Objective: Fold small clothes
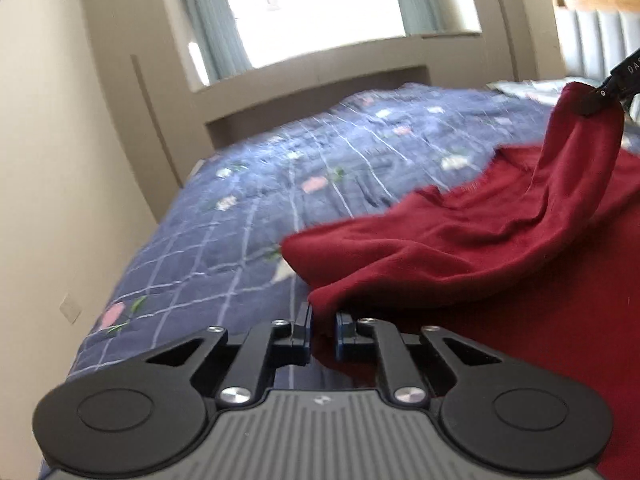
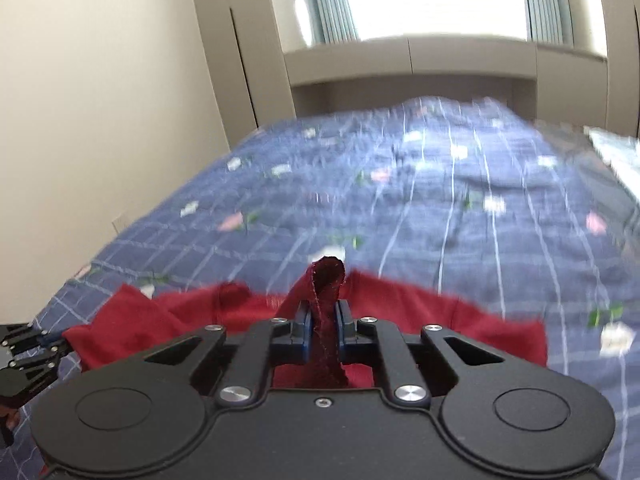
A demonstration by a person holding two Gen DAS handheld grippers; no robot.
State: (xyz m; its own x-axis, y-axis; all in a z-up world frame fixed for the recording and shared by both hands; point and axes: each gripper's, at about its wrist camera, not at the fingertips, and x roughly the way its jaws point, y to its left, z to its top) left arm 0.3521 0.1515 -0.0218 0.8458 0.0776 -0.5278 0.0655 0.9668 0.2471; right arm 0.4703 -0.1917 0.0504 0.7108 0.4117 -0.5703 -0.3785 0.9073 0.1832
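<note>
A dark red garment (image 1: 460,240) lies on a bed with a blue checked floral quilt (image 1: 280,168). My left gripper (image 1: 323,322) is shut on a corner of the red garment at its left edge, low over the quilt. My right gripper (image 2: 323,320) is shut on another edge of the red garment (image 2: 440,320), a strip of cloth standing up between its pads. In the left wrist view the right gripper (image 1: 600,98) holds its part of the cloth lifted at the far right. In the right wrist view the left gripper (image 2: 44,346) shows at the far left edge.
A beige wall (image 1: 60,160) runs along the bed's left side. A bright window with curtains (image 1: 320,8) and a low ledge stand beyond the bed. A padded headboard (image 1: 600,40) is at the far right.
</note>
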